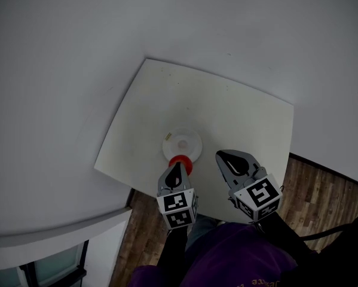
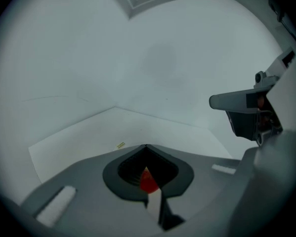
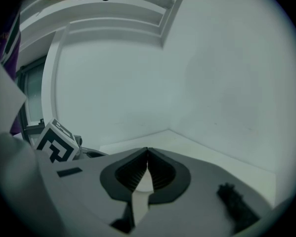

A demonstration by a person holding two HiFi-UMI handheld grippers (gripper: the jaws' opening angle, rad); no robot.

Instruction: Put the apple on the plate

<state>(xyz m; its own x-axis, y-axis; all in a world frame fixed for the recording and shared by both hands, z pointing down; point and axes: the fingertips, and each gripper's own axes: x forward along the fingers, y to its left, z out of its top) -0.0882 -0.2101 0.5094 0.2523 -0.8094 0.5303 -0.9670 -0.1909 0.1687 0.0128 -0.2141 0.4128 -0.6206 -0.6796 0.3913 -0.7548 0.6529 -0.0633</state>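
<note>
Two claws hover above the near edge of the worktop (image 1: 238,118): the left claw (image 1: 176,173) and the right claw (image 1: 235,162), each with jaws pressed together and gripping nothing. The apple (image 1: 180,162) sits at the near rim of the plate (image 1: 192,140), right under the left claw's tips. I cannot tell whether it rests on the plate. This looks like the pickup step. Next, the left claw must spread and straddle the apple.

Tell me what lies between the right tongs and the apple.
Nothing but bare table, as the head view shows, lies between the right tongs and the apple.
</note>
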